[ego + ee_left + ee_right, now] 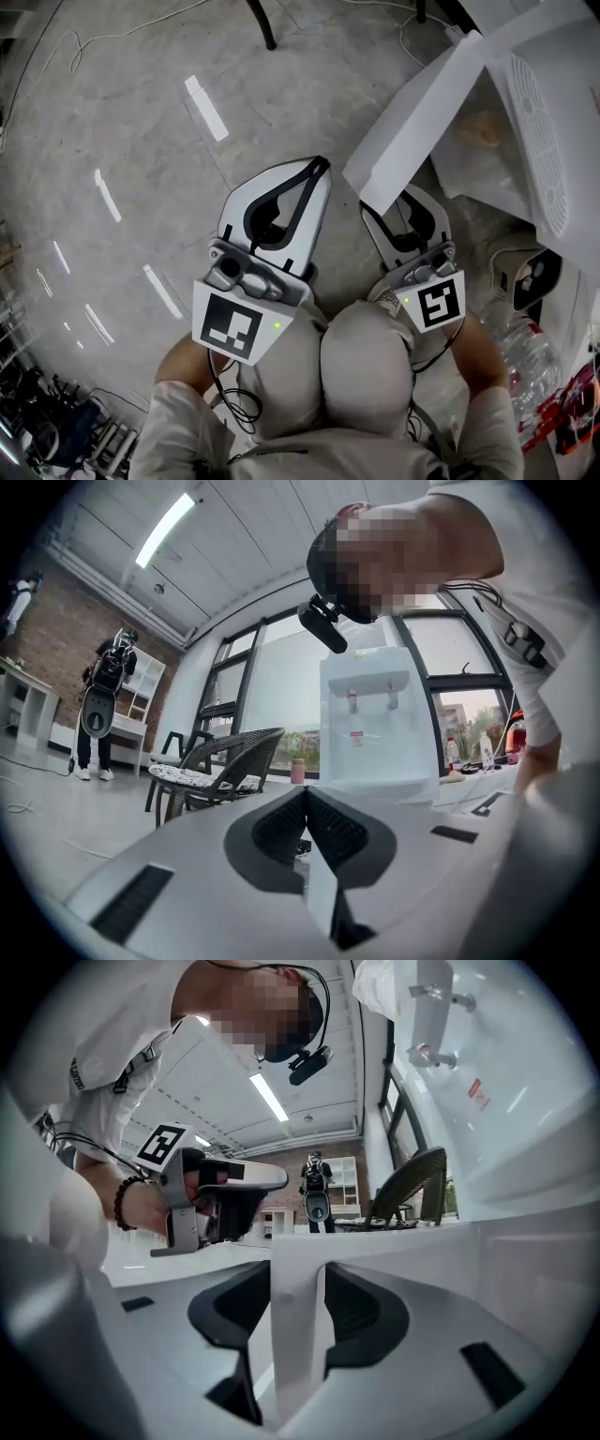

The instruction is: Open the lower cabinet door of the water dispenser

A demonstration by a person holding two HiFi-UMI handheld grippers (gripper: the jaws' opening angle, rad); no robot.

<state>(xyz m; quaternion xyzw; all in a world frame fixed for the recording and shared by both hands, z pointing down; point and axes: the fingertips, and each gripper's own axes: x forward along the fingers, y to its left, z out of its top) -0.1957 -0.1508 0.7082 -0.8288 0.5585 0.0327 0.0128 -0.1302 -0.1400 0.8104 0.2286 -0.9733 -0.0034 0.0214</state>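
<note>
The white water dispenser (548,141) stands at the right of the head view, and its taps show in the left gripper view (367,700). Its lower cabinet door (422,112) is swung out towards me as a white panel. My right gripper (398,202) holds the door's free edge (296,1326), which stands upright between its dark pads (361,1312), both close against it. My left gripper (322,167) hangs beside it over bare floor, its jaws meeting at the tips (307,794) with nothing in them. It also shows in the right gripper view (220,1190).
Water bottles (534,347) and a small white device (525,277) lie on the floor at the right, below the dispenser. Cables (94,37) run along the far floor. A wicker chair (225,757) stands left of the dispenser, and a person (103,705) stands far back.
</note>
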